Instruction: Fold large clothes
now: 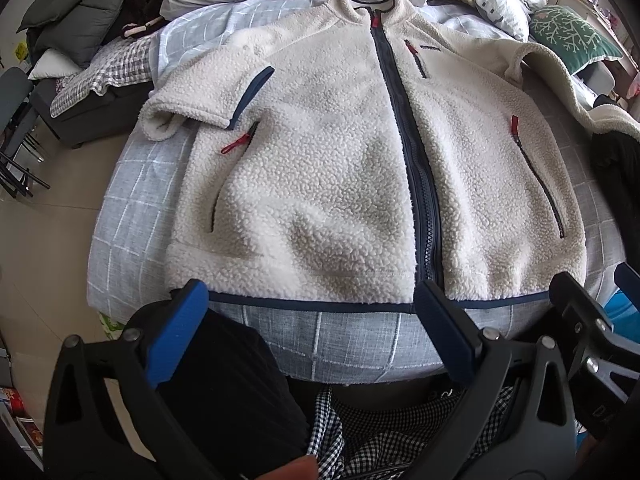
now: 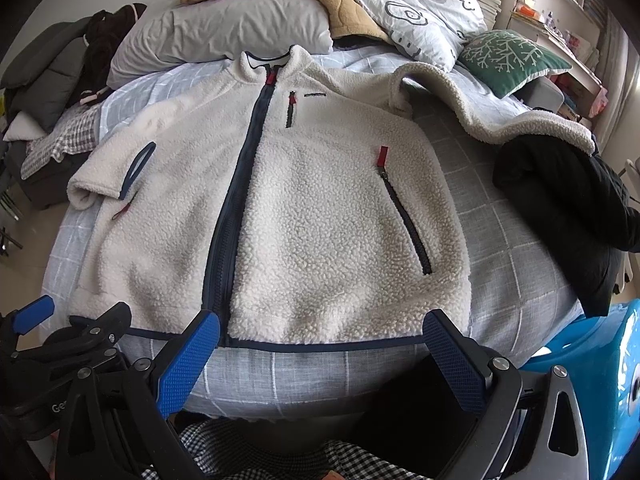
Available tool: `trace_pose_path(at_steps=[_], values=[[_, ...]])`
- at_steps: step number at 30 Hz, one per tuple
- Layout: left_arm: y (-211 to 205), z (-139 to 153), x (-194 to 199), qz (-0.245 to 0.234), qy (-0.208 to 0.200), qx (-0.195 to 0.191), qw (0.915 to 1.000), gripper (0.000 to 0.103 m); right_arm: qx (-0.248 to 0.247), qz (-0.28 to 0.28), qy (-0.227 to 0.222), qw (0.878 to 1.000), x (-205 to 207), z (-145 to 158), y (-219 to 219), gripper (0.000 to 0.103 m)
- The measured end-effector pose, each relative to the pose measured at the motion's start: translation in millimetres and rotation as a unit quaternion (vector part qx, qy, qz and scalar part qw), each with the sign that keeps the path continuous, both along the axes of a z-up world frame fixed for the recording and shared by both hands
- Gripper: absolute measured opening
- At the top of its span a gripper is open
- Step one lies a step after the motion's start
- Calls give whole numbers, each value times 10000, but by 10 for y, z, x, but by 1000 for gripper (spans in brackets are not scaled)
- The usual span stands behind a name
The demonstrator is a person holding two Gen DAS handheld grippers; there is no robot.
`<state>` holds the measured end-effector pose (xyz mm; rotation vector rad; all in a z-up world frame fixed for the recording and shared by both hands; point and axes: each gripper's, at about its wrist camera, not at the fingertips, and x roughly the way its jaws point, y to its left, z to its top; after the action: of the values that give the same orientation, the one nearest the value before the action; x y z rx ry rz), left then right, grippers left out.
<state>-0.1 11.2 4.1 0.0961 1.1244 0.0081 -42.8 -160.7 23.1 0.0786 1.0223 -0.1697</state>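
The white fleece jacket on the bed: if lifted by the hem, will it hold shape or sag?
The fleece jacket probably sags: it lies limp, its sleeve already flopped over. The thick pile looks grippy, not slippery. The zipped front should keep both halves together.

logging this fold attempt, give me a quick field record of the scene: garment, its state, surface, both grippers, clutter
garment: white fleece jacket
state: flat, front up, zipped; one sleeve folded across the chest
surface: grey checked bedspread
left gripper: open, at the hem, holding nothing
right gripper: open, at the hem, holding nothing
clutter: black garment, pillows
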Motion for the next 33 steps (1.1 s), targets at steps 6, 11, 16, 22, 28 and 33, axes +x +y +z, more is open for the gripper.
trace_pose_path(at_steps=[6,11,16,22,28,33], values=[[14,-8,4,25,6,2,10000,102,-31,8,-16,10000,17,-2,14,103],[43,-33,20,82,4,25,10000,102,-6,19,21,10000,33,-35,16,103],[146,-65,50,165,-165,-1,9997,102,119,140,-60,9998,76,-58,-25,103],[455,-134,183,-172,-330,-216,9991,102,511,437,-344,9971,170,-53,-327,103],[1286,-82,587,181,-157,-1168,9929,102,622,730,-249,9951,238,-56,-818,103],[1677,-384,863,337,445,-1686,9841,86,1474,788,206,9857,310,-260,-1352,103]])
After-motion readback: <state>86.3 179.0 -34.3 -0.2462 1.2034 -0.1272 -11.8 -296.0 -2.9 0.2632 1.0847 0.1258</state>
